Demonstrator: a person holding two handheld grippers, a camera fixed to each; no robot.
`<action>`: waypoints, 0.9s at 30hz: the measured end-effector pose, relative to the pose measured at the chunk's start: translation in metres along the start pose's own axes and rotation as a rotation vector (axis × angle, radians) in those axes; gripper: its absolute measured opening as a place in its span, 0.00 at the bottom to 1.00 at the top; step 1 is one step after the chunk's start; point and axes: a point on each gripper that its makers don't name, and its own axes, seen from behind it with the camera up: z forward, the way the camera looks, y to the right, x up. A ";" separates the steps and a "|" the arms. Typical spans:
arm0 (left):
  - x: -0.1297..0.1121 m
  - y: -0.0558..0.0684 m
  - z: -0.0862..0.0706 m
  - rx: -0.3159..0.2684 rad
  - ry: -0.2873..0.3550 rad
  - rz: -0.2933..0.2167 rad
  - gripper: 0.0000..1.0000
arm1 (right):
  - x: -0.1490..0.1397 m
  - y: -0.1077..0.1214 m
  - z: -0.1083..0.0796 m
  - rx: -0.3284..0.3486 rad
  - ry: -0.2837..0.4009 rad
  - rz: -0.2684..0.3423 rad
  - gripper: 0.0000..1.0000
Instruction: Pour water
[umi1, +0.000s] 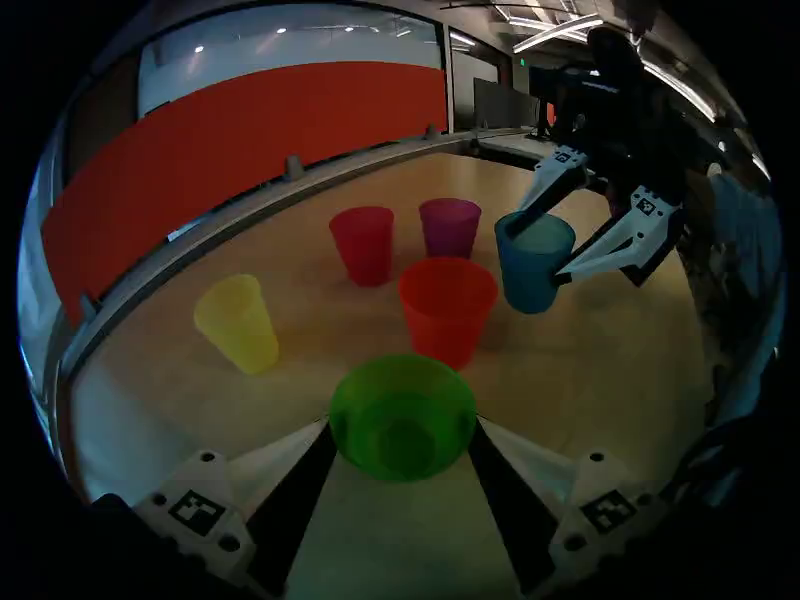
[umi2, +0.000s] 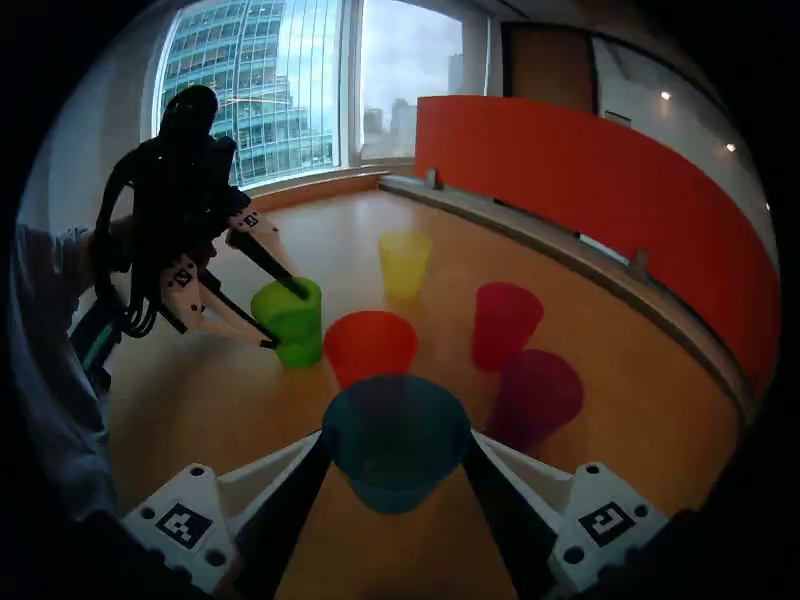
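Pinching green cup (umi1: 403, 410), left gripper (umi1: 402, 425) jaws, right gripper (umi2: 395, 440) jaws on blue cup (umi2: 396, 450), contents perhaps water, wooden bench (umi1: 600, 370), red wall (umi1: 250, 130).

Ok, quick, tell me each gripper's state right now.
Left gripper: closed on the green cup.
Right gripper: closed on the blue cup.

Upright orange plastic cup (umi1: 447, 308) squarely in the way between translucent green plastic cup (umi1: 403, 415) and teal plastic cup (umi1: 533, 260), near both. Behind it in the left gripper view, crimson plastic cup (umi1: 363, 243) and purple plastic cup (umi1: 449, 226) side by side, slim gap between. Yellow plastic cup (umi1: 238, 322) well apart, toward the raised table rail (umi1: 220, 225). Open wooden tabletop (umi1: 600, 370) opposite the rail.
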 end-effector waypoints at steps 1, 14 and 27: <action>0.000 -0.001 0.000 0.000 0.000 -0.002 0.88 | -0.001 0.000 0.000 -0.001 -0.001 0.000 0.92; -0.016 -0.007 -0.004 0.018 -0.035 -0.007 1.00 | -0.006 -0.003 0.004 -0.002 0.000 0.013 0.92; -0.029 -0.011 -0.024 0.040 -0.017 -0.048 1.00 | -0.018 -0.004 0.011 -0.012 -0.016 0.006 0.92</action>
